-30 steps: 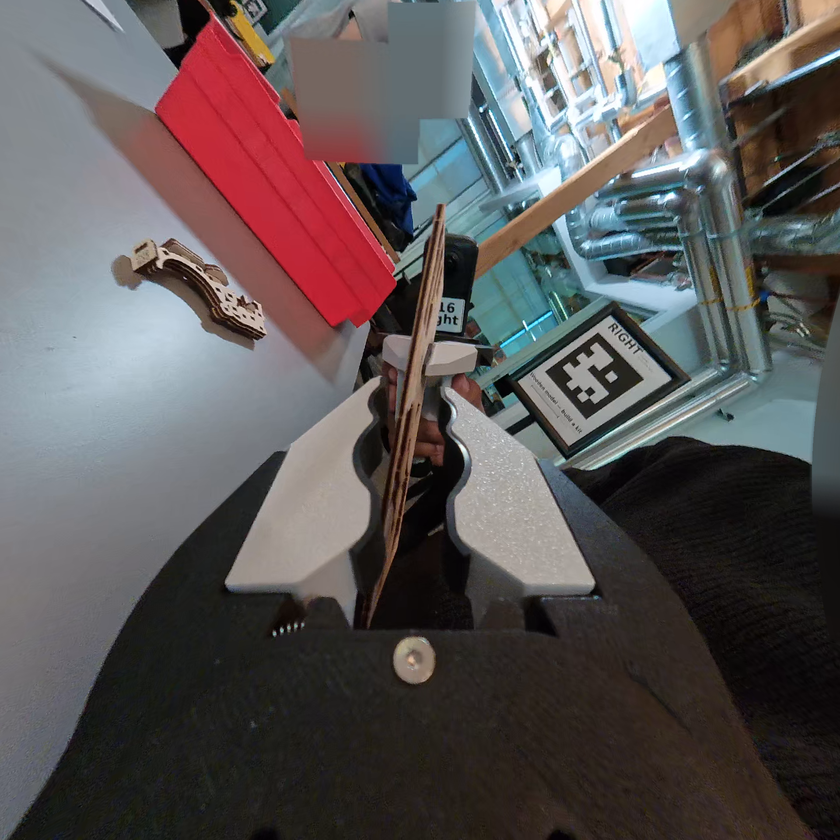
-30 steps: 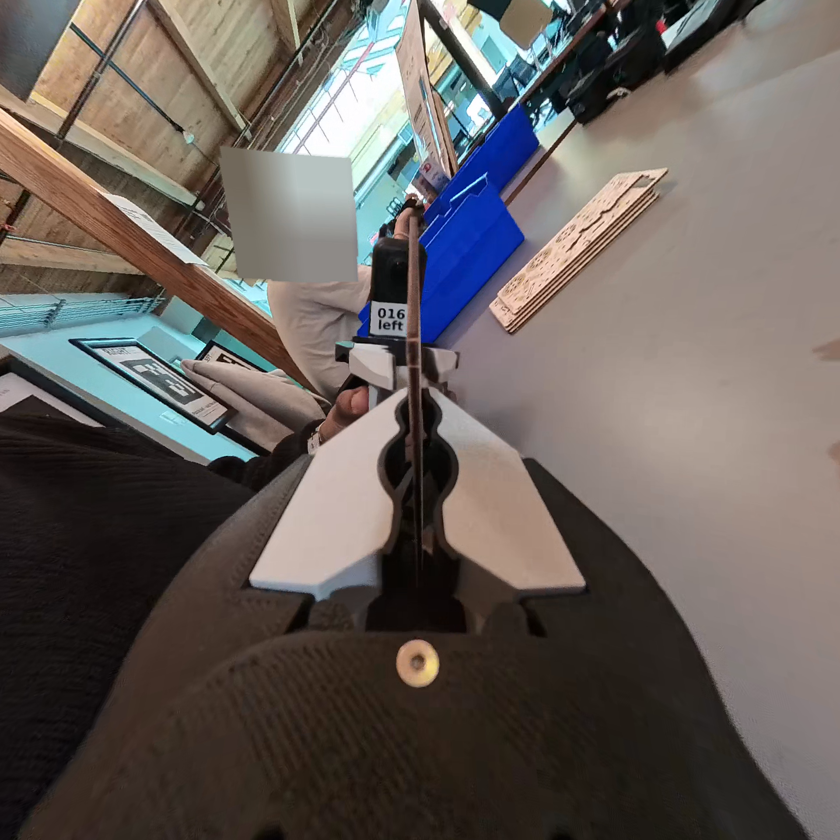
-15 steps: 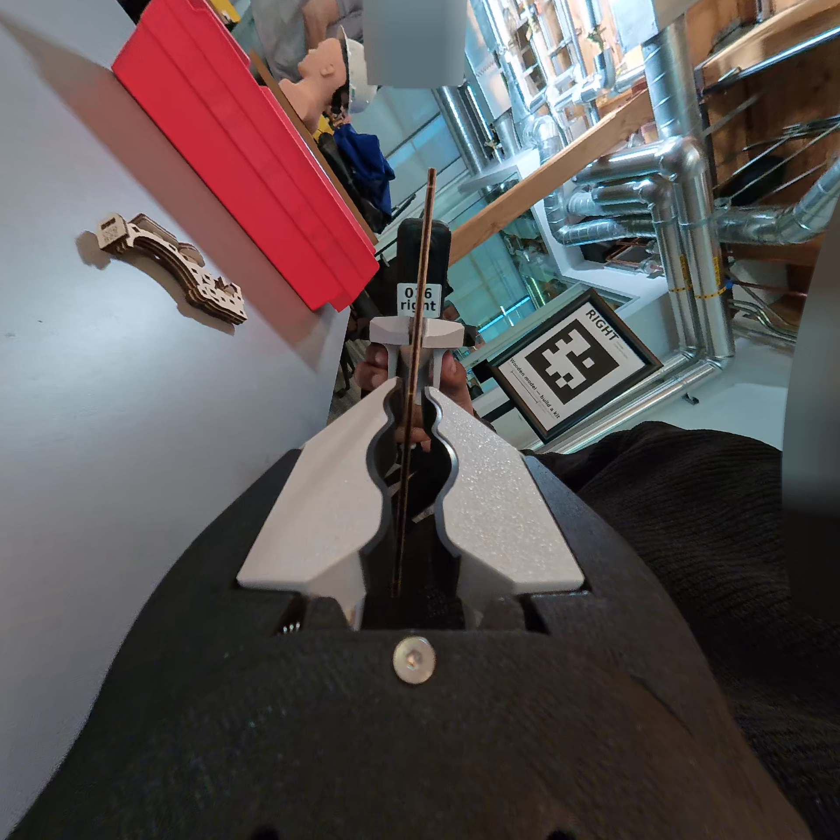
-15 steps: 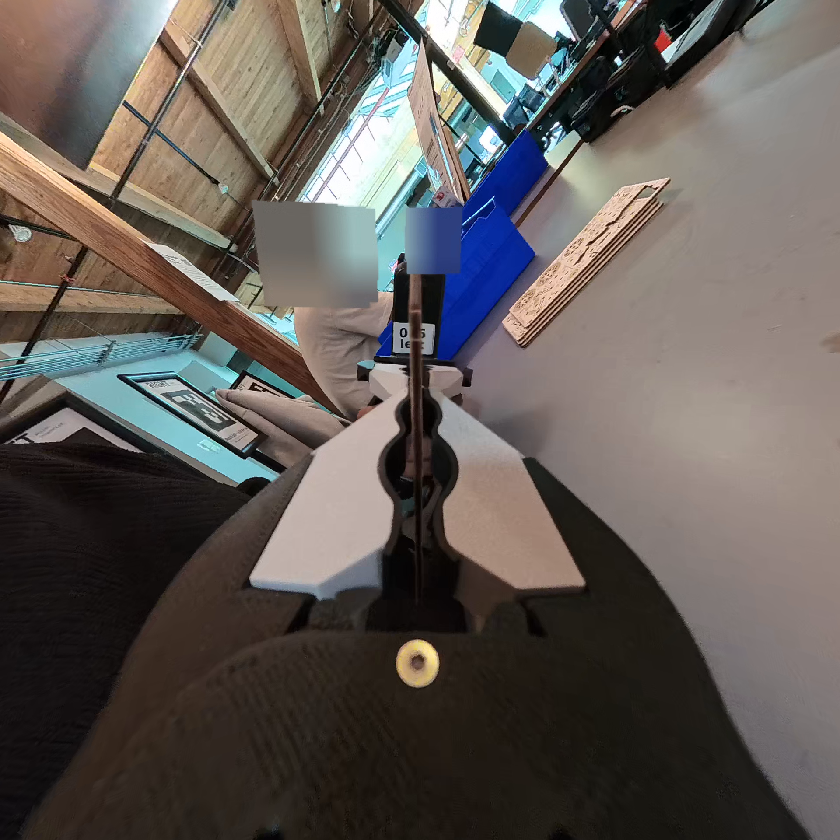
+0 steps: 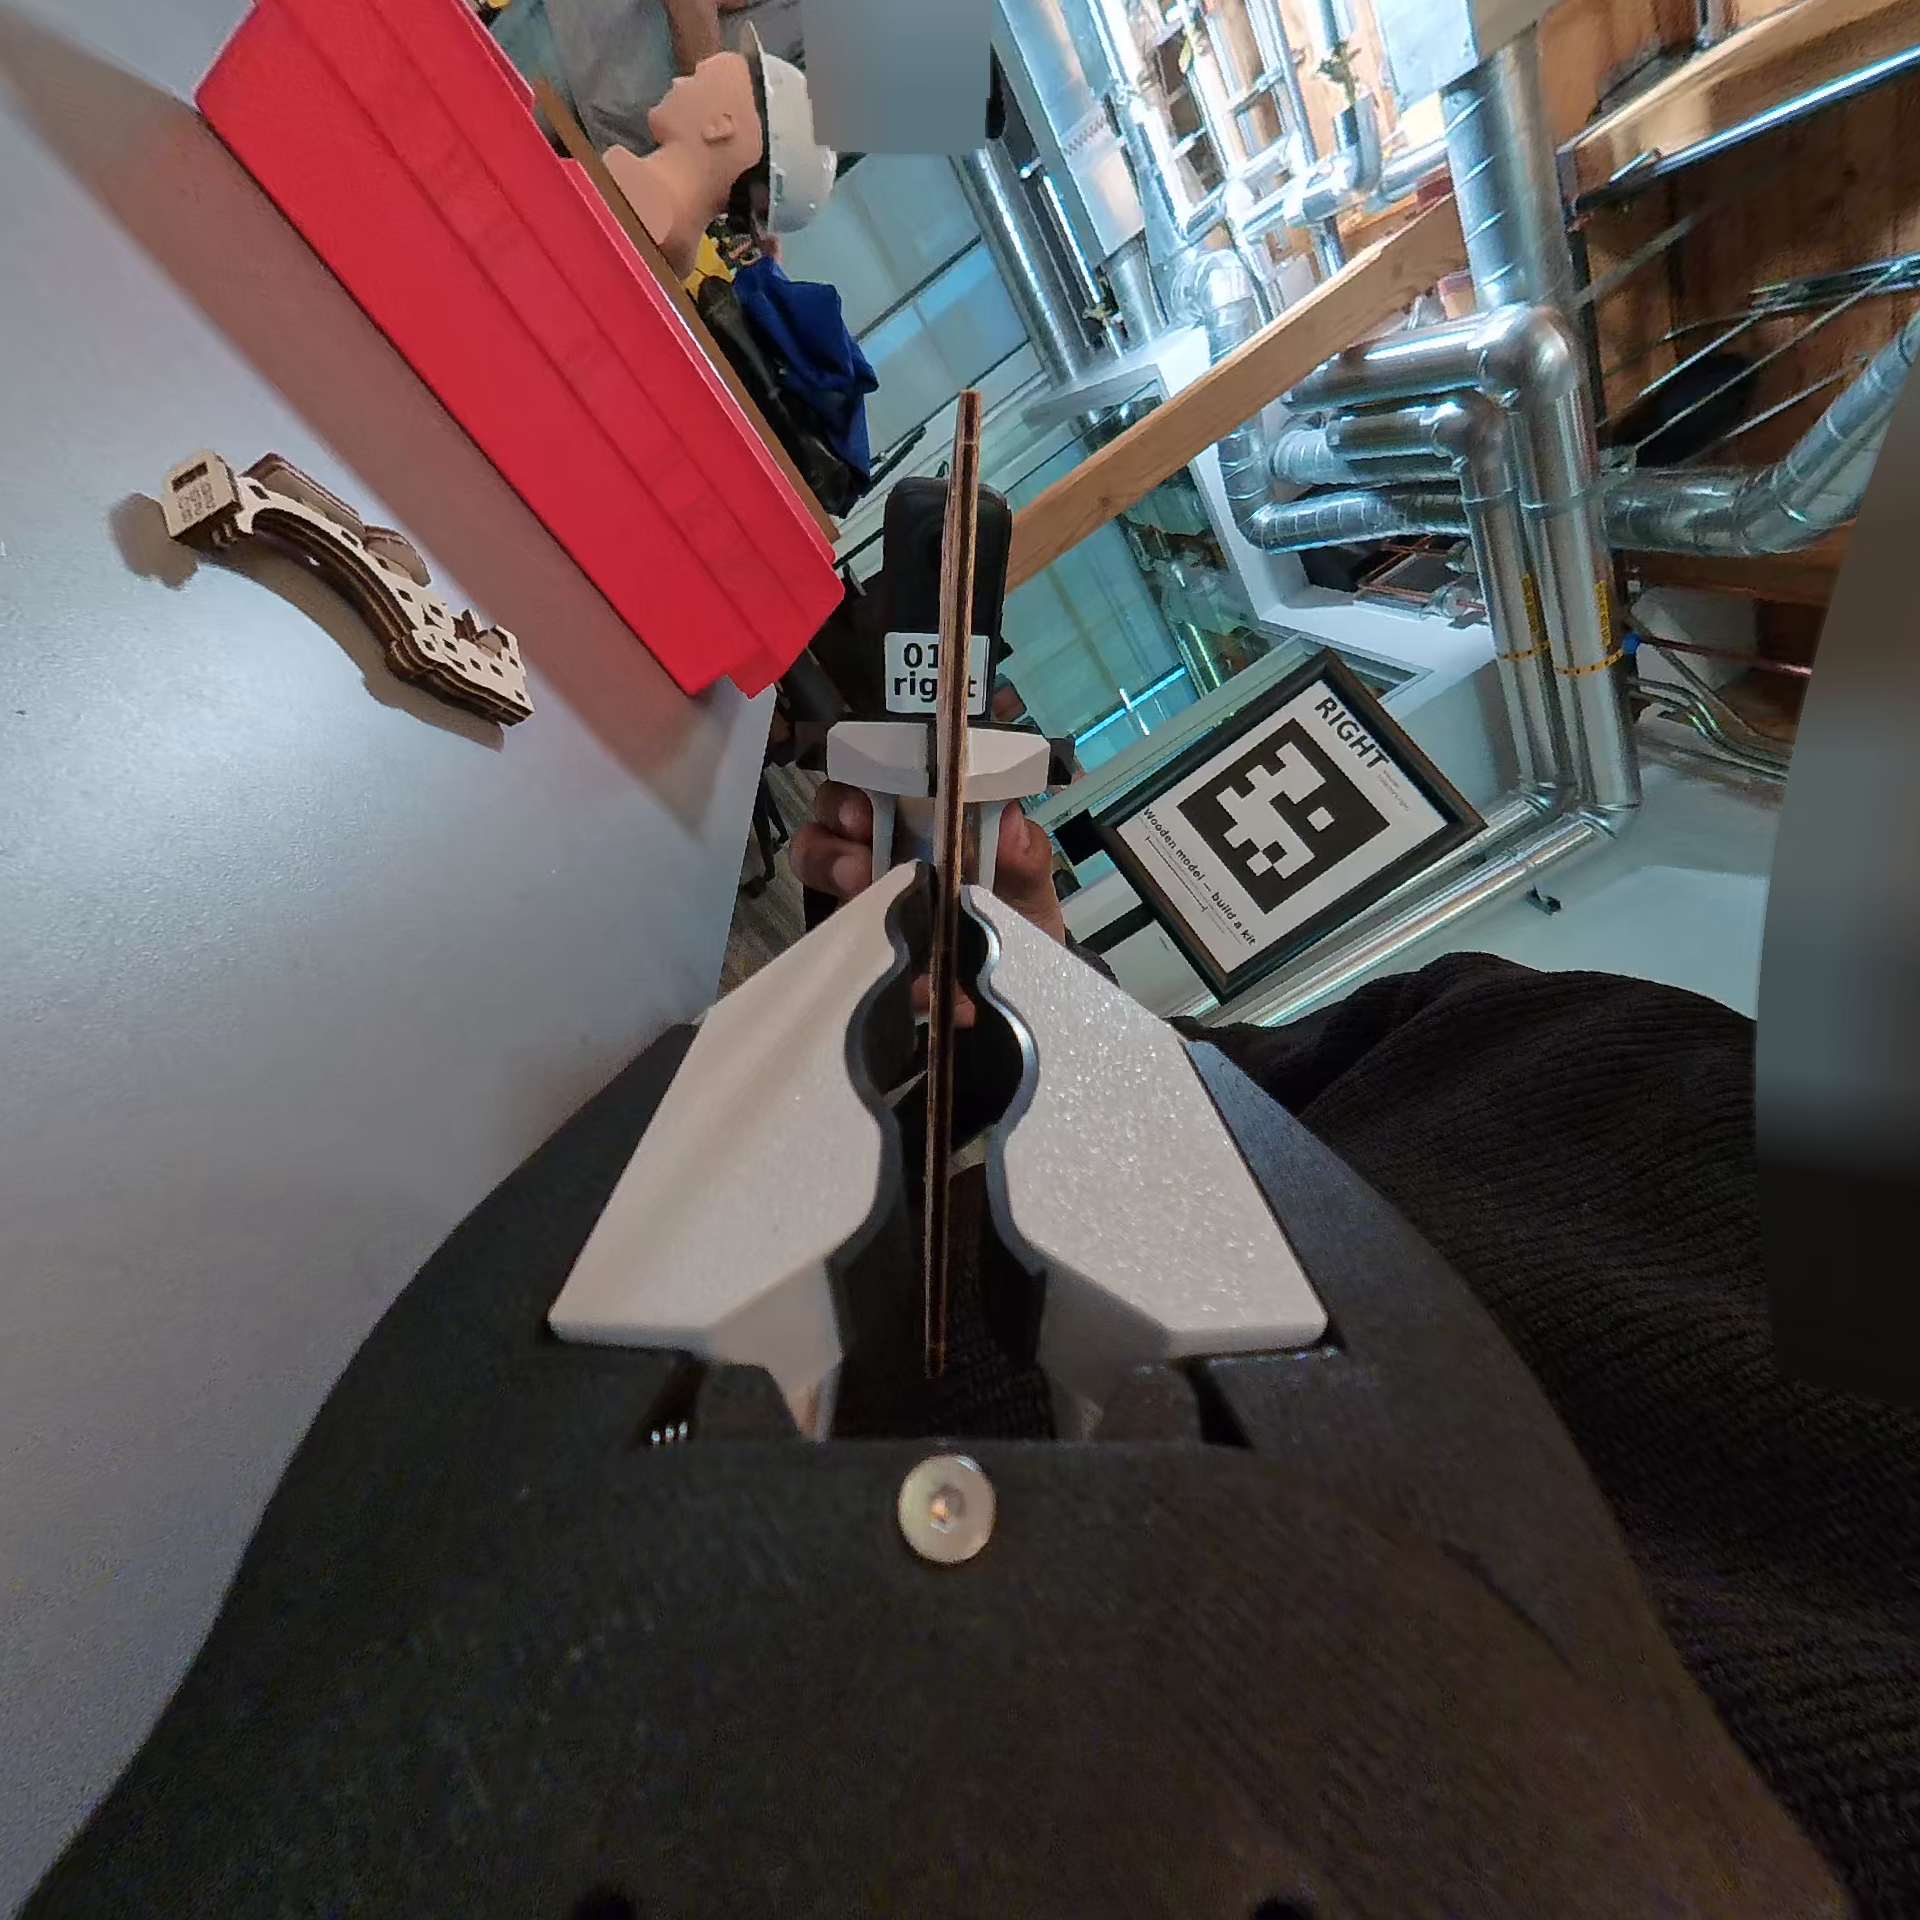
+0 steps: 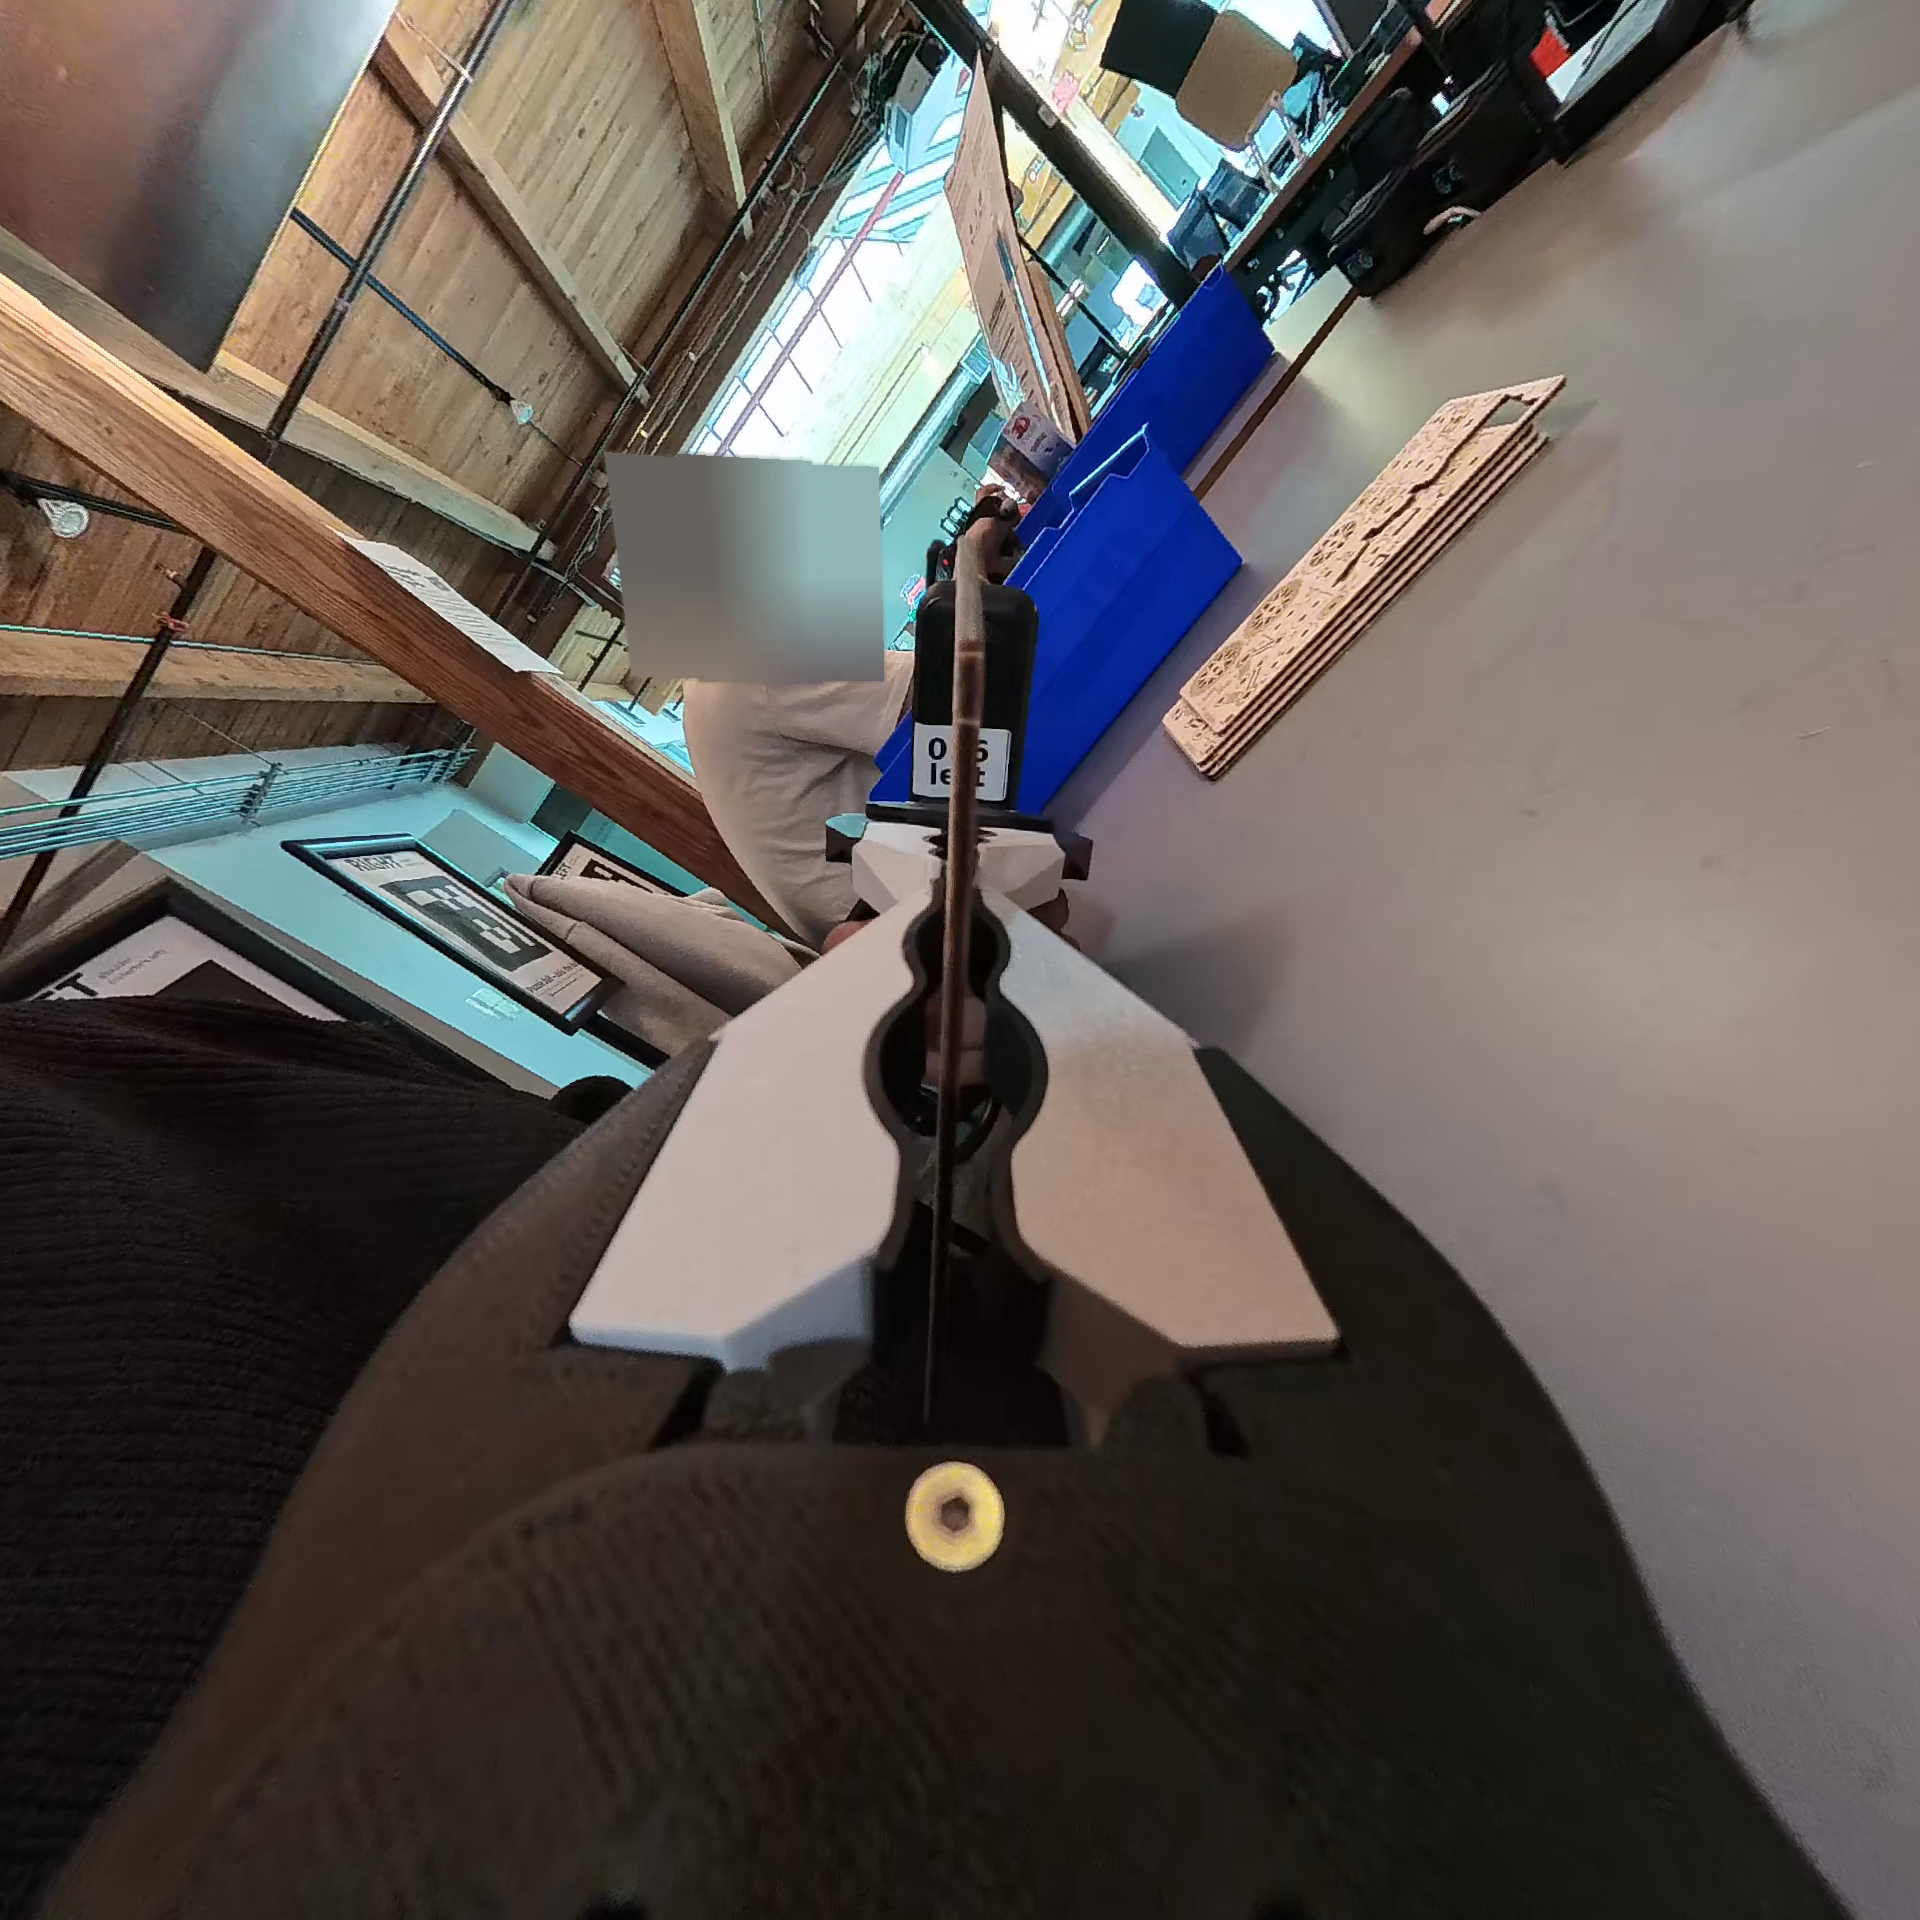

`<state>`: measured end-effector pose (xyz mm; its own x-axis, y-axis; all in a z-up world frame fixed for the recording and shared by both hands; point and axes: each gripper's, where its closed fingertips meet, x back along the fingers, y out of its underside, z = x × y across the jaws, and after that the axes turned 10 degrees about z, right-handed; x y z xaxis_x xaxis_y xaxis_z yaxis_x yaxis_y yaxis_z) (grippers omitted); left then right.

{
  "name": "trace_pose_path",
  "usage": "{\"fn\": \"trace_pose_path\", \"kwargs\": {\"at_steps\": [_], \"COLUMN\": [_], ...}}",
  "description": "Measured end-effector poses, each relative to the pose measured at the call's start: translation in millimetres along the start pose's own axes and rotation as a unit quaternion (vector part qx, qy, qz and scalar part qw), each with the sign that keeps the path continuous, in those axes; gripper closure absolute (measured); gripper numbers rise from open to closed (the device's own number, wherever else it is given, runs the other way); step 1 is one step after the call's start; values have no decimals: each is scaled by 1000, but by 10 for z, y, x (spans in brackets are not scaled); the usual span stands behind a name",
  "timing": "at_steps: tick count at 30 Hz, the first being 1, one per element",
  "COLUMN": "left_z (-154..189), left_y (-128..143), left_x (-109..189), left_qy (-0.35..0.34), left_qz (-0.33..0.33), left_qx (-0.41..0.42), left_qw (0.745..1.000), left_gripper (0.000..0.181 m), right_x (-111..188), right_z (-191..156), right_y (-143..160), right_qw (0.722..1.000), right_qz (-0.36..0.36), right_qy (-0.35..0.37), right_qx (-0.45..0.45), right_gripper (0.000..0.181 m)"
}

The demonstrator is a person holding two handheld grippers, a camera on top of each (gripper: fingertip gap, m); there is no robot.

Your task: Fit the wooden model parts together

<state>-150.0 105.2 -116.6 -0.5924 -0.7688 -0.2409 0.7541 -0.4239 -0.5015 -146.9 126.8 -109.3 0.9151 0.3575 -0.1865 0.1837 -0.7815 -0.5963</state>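
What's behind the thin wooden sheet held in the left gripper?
Seen edge-on, the wooden sheet hides little. Behind it is the right gripper, clamped on the same sheet, with a hand below. The sheet covers the middle of that gripper's label.

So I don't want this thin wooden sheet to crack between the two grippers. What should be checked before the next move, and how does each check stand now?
1. Left gripper shut on the wooden sheet: ok.
2. Right gripper shut on the same sheet: ok.
3. Sheet seen edge-on and straight in both wrist views, no visible bend: ok.
4. Sheet clear of the grey table, held up in the air: ok.
5. Curved assembled part lies apart on the table, beside the red bin: ok.
6. Which slot or tab mates next: cannot tell, the sheet's face is hidden.
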Motion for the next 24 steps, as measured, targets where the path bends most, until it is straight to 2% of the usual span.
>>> {"fn": "trace_pose_path", "kwargs": {"at_steps": [5, 11, 15, 18, 22, 24], "left_z": [-14, -51, -60, -69, -66, -55], "left_y": [-4, -17, 10, 58, 77, 45], "left_x": [6, 33, 32, 18, 9, 16], "left_qy": [-3, -11, -13, -16, -16, -11], "left_qz": [1, 2, -7, -21, -26, -16], "left_qx": [3, 14, 21, 19, 15, 20], "left_qw": [1000, 1000, 1000, 999, 999, 1000], "left_gripper": [181, 180, 180, 180, 180, 180], "right_x": [0, 90, 177, 192, 156, 152], "right_z": [4, 24, 42, 50, 23, 10], "right_y": [-5, -208, -326, -332, -231, -218], "right_qw": [1000, 999, 997, 996, 998, 998], "right_qz": [5, 48, 57, 51, 28, 27], "right_qy": [0, 7, 29, 37, 22, 15], "right_qx": [0, 12, 52, 67, 59, 49], "right_gripper": [179, 148, 145, 150, 180, 180]}}
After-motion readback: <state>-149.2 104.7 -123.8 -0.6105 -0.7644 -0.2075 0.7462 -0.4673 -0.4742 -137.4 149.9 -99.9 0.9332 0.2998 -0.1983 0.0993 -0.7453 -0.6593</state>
